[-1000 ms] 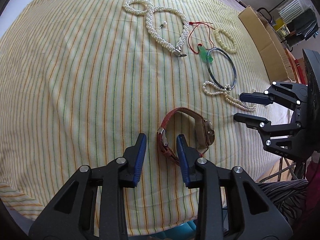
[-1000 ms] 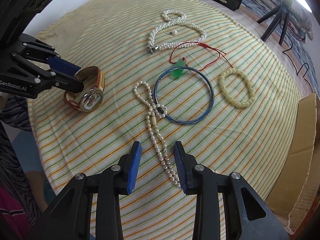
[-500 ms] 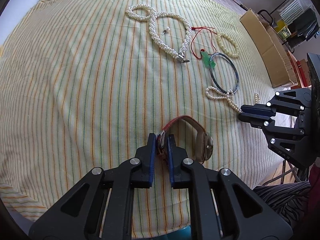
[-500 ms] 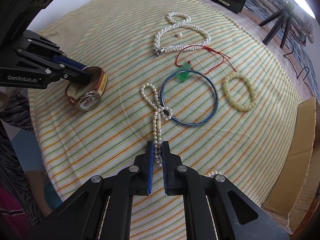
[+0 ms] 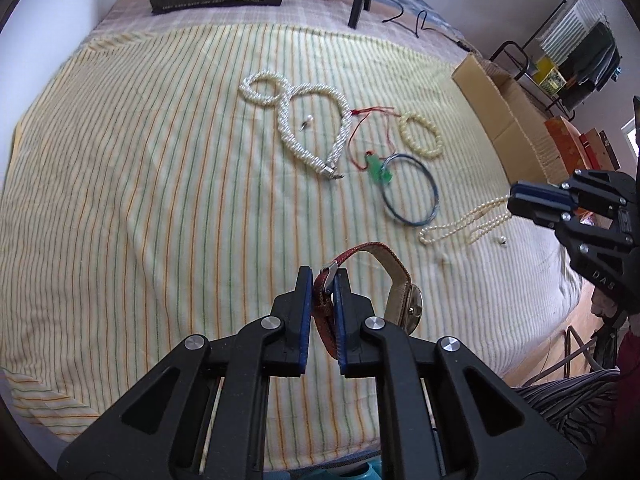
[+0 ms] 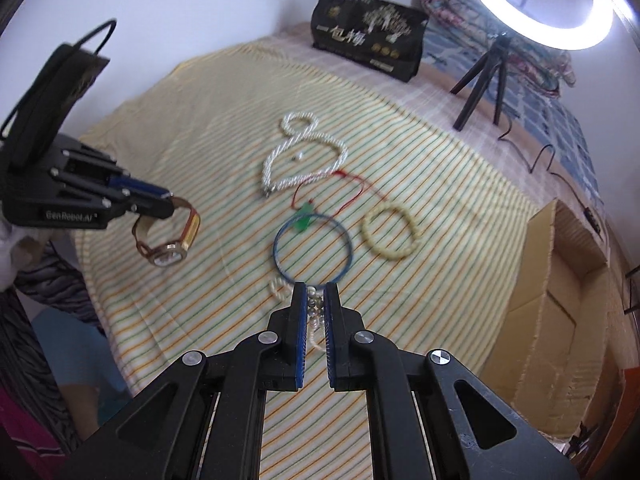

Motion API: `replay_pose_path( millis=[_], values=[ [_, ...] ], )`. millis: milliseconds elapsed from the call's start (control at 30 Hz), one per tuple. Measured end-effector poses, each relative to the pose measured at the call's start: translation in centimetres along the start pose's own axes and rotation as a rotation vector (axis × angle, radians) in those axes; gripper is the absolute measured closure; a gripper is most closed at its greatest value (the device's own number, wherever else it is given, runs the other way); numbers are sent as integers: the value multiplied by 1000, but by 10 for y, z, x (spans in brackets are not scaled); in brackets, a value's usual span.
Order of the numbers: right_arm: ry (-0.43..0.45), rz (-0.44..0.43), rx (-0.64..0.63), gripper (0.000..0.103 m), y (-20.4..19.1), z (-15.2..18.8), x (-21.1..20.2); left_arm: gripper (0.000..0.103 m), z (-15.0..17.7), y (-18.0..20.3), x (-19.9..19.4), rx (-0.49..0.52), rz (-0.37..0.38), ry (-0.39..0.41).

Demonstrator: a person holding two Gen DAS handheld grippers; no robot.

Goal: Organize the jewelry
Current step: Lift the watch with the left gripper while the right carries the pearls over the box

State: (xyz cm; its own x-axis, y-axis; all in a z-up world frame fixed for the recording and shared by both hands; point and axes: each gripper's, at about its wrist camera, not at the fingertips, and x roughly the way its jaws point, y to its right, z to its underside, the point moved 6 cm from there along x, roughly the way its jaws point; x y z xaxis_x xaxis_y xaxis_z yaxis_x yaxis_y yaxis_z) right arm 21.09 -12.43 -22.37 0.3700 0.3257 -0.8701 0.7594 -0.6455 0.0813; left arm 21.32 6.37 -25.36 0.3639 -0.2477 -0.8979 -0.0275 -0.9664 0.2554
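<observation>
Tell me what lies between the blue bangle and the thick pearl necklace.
In both wrist views, the green pendant on its red cord lies between the blue bangle and the thick pearl necklace, its lower end overlapping the bangle's rim.

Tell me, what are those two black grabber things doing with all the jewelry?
A person holding a grabber in each hand is sorting jewelry on a striped cloth. The left gripper is pinching the strap of a watch, which hangs off the cloth. The right gripper is pinching a thin pearl strand. A thick pearl necklace, a blue bangle, a green pendant on red cord and a yellow bead bracelet lie on the cloth.
</observation>
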Motion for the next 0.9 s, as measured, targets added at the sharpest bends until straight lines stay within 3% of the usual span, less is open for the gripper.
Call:
replay_pose_path(
  millis=[467,900],
  values=[
    [148,77,96,97,43,-17,-53,95,-33,55,-26,37,88,96],
    [219,157,246,97,121,-6,-88,95,-73,127,-25,108,139,154]
  ],
)
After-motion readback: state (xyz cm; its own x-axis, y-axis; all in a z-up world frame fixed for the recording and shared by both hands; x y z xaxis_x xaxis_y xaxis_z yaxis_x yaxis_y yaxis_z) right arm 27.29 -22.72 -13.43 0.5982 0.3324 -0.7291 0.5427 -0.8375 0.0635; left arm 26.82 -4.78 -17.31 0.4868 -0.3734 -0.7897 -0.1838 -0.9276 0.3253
